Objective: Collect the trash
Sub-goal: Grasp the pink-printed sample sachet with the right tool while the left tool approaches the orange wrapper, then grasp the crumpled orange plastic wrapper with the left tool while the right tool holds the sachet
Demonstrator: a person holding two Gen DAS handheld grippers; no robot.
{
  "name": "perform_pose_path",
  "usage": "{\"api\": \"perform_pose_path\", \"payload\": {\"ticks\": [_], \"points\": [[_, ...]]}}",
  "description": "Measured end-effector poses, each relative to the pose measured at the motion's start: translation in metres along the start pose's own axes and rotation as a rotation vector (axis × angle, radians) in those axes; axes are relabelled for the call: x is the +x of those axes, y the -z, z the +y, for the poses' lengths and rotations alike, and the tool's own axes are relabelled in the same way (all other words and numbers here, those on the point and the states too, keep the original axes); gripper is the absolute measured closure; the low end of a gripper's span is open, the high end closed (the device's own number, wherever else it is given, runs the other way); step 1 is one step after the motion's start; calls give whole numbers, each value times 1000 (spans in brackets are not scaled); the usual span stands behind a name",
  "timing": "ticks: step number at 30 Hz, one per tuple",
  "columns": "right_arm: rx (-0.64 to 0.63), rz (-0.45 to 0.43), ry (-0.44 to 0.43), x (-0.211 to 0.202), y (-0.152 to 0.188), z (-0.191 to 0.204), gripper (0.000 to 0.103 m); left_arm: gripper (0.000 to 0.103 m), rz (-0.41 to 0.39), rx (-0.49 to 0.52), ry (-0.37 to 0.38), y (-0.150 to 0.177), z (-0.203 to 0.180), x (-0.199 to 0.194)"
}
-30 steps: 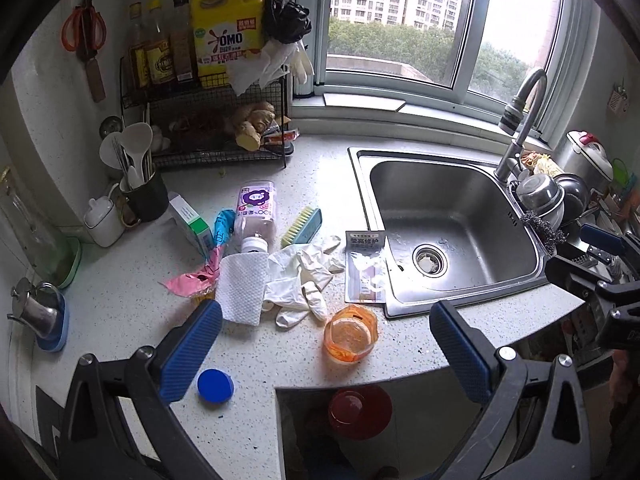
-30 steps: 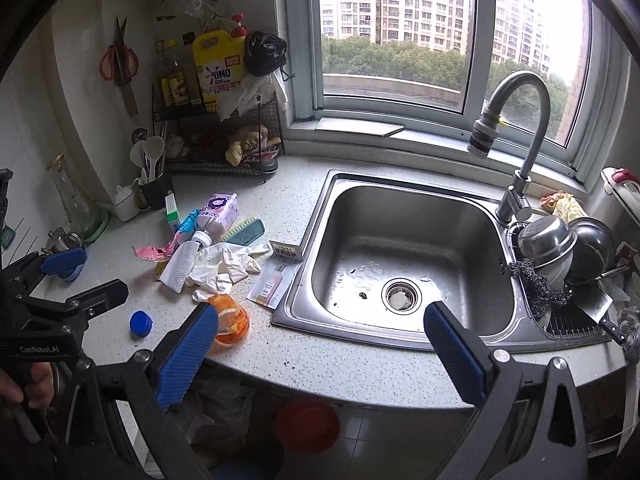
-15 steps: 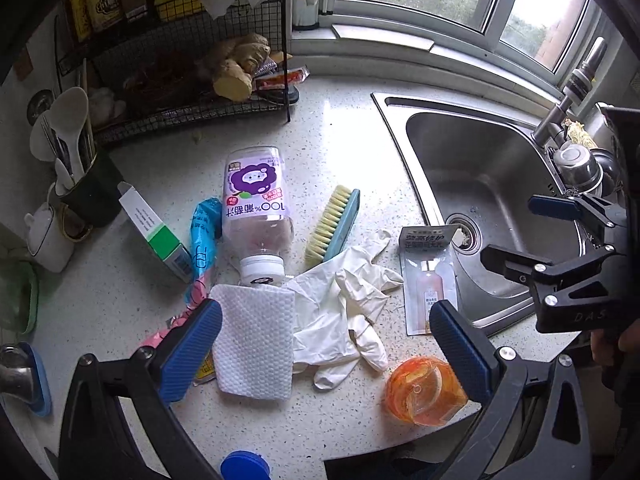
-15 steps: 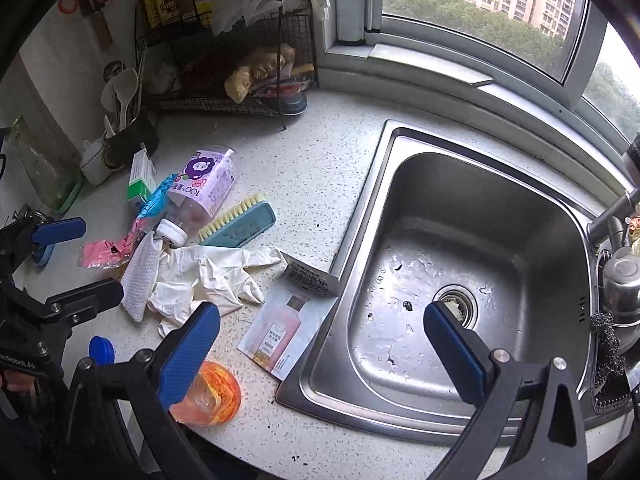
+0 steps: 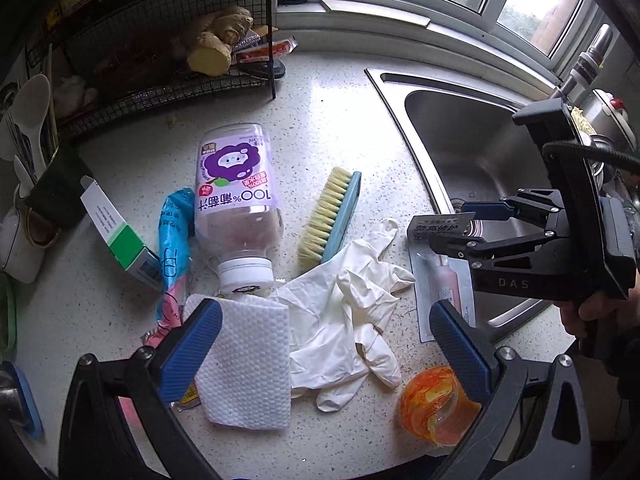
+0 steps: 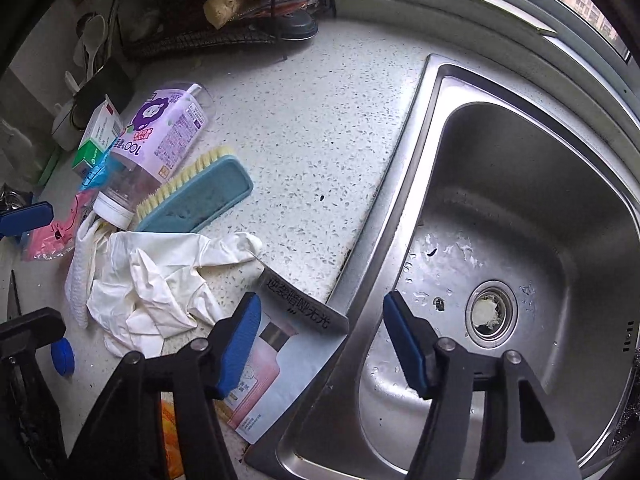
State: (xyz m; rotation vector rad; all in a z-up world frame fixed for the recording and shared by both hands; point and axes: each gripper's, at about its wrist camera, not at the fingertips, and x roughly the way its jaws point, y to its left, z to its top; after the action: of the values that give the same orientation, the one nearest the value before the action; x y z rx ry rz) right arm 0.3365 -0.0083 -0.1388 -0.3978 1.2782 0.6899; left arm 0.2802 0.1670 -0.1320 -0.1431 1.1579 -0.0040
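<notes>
The right gripper (image 6: pixel 320 336) points down over the sink's left rim, its jaws closing around the folded top flap of a cosmetic sachet (image 6: pixel 280 364) that straddles the countertop and the steel sink (image 6: pixel 520 184); the pads do not yet press it. The left gripper (image 5: pixel 326 344) hangs wide open above a folded paper towel (image 5: pixel 248 364) and crumpled white latex gloves (image 5: pixel 340 312). Beyond these lie a capped grape-juice bottle (image 5: pixel 236 200) on its side, a teal scrub brush (image 5: pixel 332 212), a blue wrapper (image 5: pixel 174 236) and a green-and-white carton (image 5: pixel 116 232). Only the left view shows the whole orange plastic cup (image 5: pixel 436 404) at the counter edge; only the right view shows the sink drain (image 6: pixel 490 314) and a blue bottle cap (image 6: pixel 63 356).
</notes>
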Motion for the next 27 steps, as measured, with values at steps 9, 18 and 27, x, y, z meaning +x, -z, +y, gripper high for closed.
{"api": "perform_pose_path", "payload": {"ticks": [9,18,27], "points": [[2,-27,51,-1,1,-3,82,0,5,-4,4,11,1,-4],[-9,-80,12,-8,6,-4,102,0,12,3,5,26,-6,-14],[42,-199,56,-44,6,15,103,0,74,16,41,53,-21,-12]]}}
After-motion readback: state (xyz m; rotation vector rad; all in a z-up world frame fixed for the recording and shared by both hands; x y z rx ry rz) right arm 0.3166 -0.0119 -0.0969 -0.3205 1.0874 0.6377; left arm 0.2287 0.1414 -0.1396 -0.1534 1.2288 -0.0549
